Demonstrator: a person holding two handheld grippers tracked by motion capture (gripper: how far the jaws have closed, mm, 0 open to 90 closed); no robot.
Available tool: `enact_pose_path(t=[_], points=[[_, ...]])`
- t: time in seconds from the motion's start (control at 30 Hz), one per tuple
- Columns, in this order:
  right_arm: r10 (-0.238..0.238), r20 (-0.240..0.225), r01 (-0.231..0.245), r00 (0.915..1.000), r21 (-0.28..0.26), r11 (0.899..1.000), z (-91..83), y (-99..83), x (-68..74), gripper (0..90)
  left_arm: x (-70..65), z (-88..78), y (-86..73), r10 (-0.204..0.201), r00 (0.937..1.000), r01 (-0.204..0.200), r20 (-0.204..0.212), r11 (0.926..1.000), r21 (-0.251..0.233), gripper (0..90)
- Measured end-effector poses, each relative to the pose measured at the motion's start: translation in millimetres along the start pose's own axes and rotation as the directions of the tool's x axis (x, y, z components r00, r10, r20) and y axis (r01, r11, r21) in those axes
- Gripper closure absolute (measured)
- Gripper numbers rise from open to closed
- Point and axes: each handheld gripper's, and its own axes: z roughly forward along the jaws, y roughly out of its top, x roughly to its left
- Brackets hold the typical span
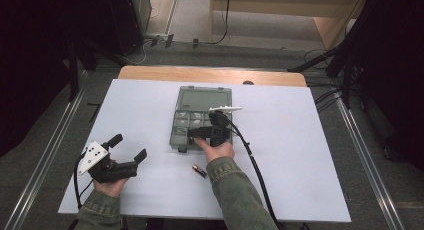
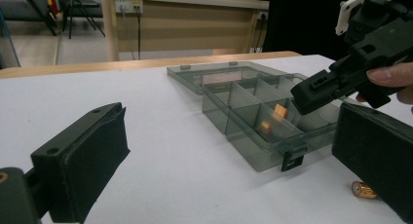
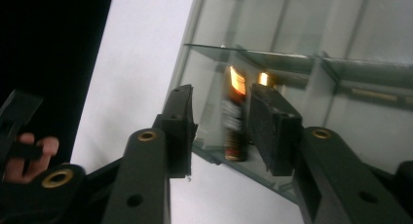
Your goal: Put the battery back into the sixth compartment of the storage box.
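The table (image 1: 140, 115) is white with a light wooden far edge. The compartment box (image 1: 202, 97) is smoky grey and see-through. The battery (image 3: 234, 118) inside it is black with a copper-orange end, like the loose battery (image 1: 199, 170). Both hand-held grippers are black.

A smoky, translucent plastic organiser box (image 1: 201, 119) with glossy walls is seen on a smooth, matt white tabletop (image 1: 300, 155). Matt black plastic jaws are shown on both grippers. A shiny metallic battery (image 3: 234, 118) is caught by light.
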Motion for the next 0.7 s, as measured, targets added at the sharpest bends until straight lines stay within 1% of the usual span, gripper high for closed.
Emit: enact_pose_path(t=[0.07, 0.13, 0.2, 0.27, 0.3, 0.33, 0.4, 0.43, 0.47, 0.5, 0.57, 0.6, 0.63, 0.67, 0.7], points=[[-0.012, 0.017, 0.012, 0.9998, -0.008, 1.0, -1.2, -0.4, -1.4, 56.0, 0.2, -0.2, 0.0, -0.001, 1.0, 0.001, 0.0, 1.0, 0.0, 0.0], [-0.034, -0.007, 0.034, 0.9994, -0.014, 0.999, -4.3, 0.1, -1.5, 45.3, 0.2, 0.0, 0.0, -0.001, 1.0, 0.001, 0.001, 1.0, 0.0, 0.0], [-0.072, -0.019, 0.071, 0.9972, -0.028, 0.997, -9.5, 0.0, 0.8, 38.9, 0.0, 0.1, 0.0, -0.001, 1.0, 0.001, 0.0, 1.0, 0.0, 0.0], [-0.121, -0.028, 0.12, 0.9923, -0.038, 0.992, -15.8, -0.6, 3.2, 29.3, -0.3, 0.1, -0.1, -0.003, 1.0, 0.003, -0.001, 1.0, -0.002, 0.0], [-0.152, -0.032, 0.151, 0.9879, -0.043, 0.988, -18.8, -1.0, 3.7, 24.1, -0.1, 0.0, 0.0, 0.0, 1.0, 0.0, -0.001, 1.0, 0.0, 0.0], [-0.173, -0.035, 0.172, 0.9843, -0.039, 0.984, -21.9, -1.4, 4.6, 17.9, -0.1, 0.1, 0.0, 0.0, 1.0, 0.0, -0.001, 1.0, 0.001, 0.0], [-0.206, -0.014, 0.205, 0.9785, -0.027, 0.978, -27.7, -2.7, 5.8, 6.3, -0.5, 0.1, -0.1, 0.002, 1.0, -0.002, -0.001, 1.0, 0.003, 0.0], [-0.224, -0.008, 0.224, 0.9746, -0.013, 0.975, -30.2, -3.0, 6.2, 2.9, -0.6, 0.1, -0.2, 0.001, 1.0, -0.001, -0.001, 1.0, 0.003, 0.0], [-0.243, 0.003, 0.243, 0.9701, -0.003, 0.97, -32.8, -3.7, 6.5, 1.7, -0.7, 0.1, -0.2, 0.003, 1.0, -0.003, -0.001, 1.0, 0.003, 0.0], [-0.266, 0.012, 0.266, 0.9638, 0.008, 0.964, -35.5, -4.5, 7.0, 0.0, -0.8, 0.1, -0.2, 0.003, 1.0, -0.003, -0.002, 1.0, 0.003, 0.0], [-0.311, 0.034, 0.31, 0.9497, 0.035, 0.95, -40.6, -6.7, 8.3, 0.0, -0.6, 0.1, -0.2, 0.003, 1.0, -0.003, -0.003, 1.0, 0.005, 0.0], [-0.335, 0.044, 0.333, 0.9411, 0.053, 0.941, -43.0, -7.9, 9.0, 0.0, -0.6, 0.2, -0.2, 0.003, 1.0, -0.003, -0.003, 1.0, 0.005, 0.0], [-0.364, 0.056, 0.36, 0.9296, 0.073, 0.93, -45.1, -9.3, 9.8, 0.0, -0.6, 0.1, -0.2, 0.004, 1.0, -0.004, -0.003, 1.0, 0.005, 0.0], [-0.393, 0.076, 0.386, 0.9163, 0.09, 0.918, -47.0, -11.2, 11.0, 0.0, -0.7, 0.1, -0.2, 0.005, 1.0, -0.005, -0.004, 1.0, 0.005, 0.0], [-0.423, 0.095, 0.413, 0.901, 0.112, 0.904, -48.8, -13.4, 12.6, 0.0, -0.7, 0.1, -0.2, 0.005, 1.0, -0.005, -0.003, 1.0, 0.006, 0.0]])
